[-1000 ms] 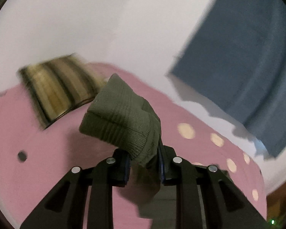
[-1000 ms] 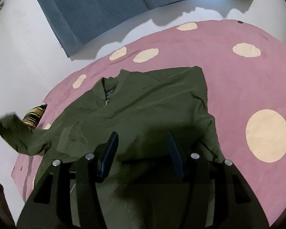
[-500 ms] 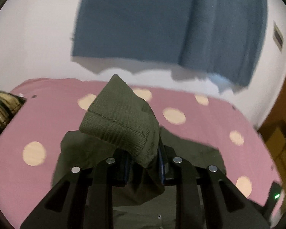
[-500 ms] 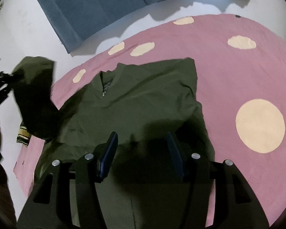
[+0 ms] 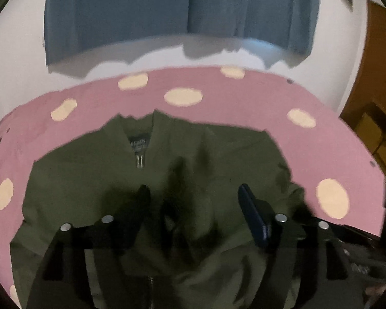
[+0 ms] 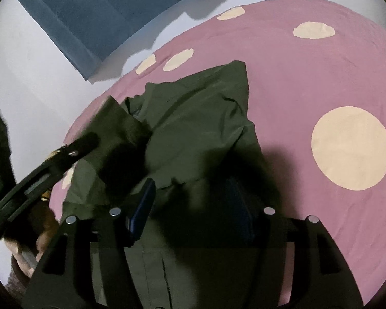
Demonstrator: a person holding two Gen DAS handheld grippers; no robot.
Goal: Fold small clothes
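Sleeve-folding was the step: my left tongs [image 5: 194, 198] were opening over the jacket [image 5: 218, 154], right tongs [image 6: 193, 193] opening, empty, next tidying its hem.

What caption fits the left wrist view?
Left gripper opening above an olive zip jacket spread on a pink polka-dot sheet.

Neck label [image 5: 139, 143] inside olive jacket [image 5: 218, 154] collar: print blurred, unreadable. No other text.
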